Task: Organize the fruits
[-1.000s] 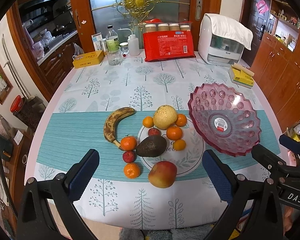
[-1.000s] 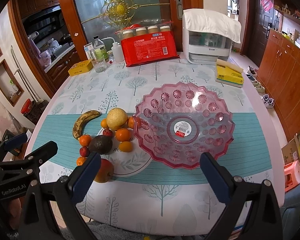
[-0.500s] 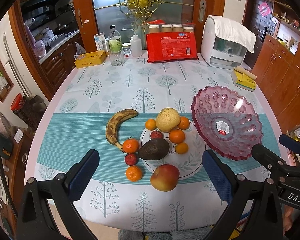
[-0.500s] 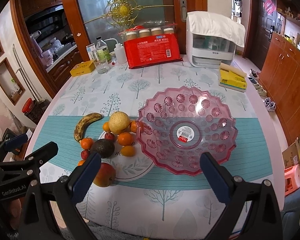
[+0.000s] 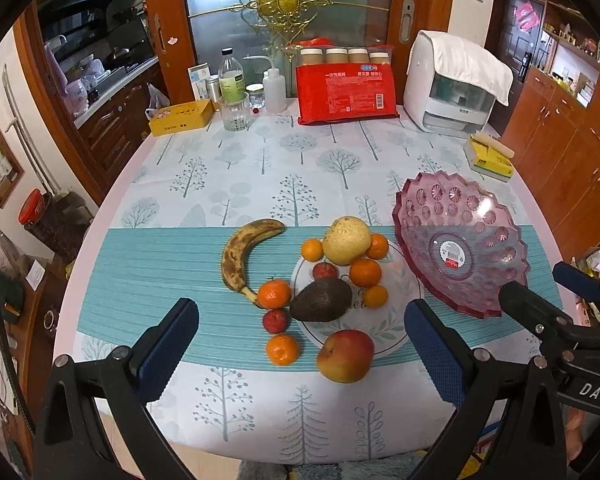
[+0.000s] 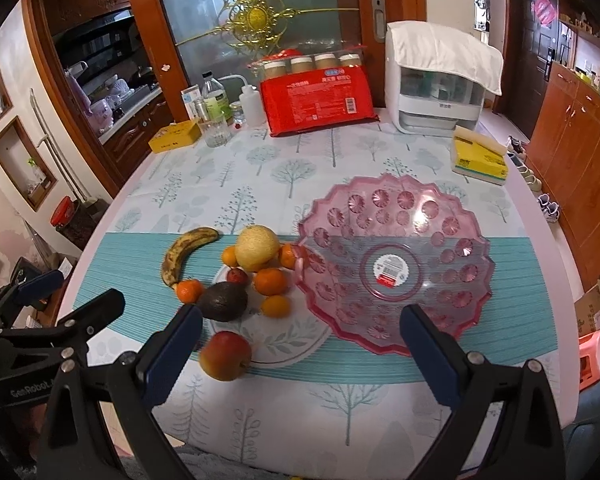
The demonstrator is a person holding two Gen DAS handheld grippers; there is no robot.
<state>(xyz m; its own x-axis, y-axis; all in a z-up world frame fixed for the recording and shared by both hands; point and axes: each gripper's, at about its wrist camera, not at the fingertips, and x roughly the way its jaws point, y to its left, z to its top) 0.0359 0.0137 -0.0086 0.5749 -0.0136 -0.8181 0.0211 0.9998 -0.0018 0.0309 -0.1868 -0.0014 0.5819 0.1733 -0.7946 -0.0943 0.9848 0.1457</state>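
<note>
A spotted banana (image 5: 244, 254), a yellow melon (image 5: 347, 240), a dark avocado (image 5: 321, 300), a red-yellow apple (image 5: 345, 355), several small oranges (image 5: 275, 293) and small red fruits (image 5: 275, 320) lie around a white leaf-print plate (image 5: 396, 320) on a teal mat. An empty pink plastic fruit bowl (image 6: 392, 264) stands right of them. My left gripper (image 5: 300, 344) is open and empty above the table's near edge, in front of the fruit. My right gripper (image 6: 300, 344) is open and empty, in front of the bowl and apple (image 6: 225, 355).
At the table's far side stand a red package (image 5: 346, 94), a white appliance with a cloth (image 5: 454, 84), a glass (image 5: 235, 112), bottles (image 5: 231, 76) and a yellow box (image 5: 181, 117). A yellow tissue pack (image 5: 490, 157) lies at the right. Wooden cabinets flank the table.
Both grippers have drawn back and risen slightly, so the table and fruit appear a little farther away. Nothing on the table has moved.
</note>
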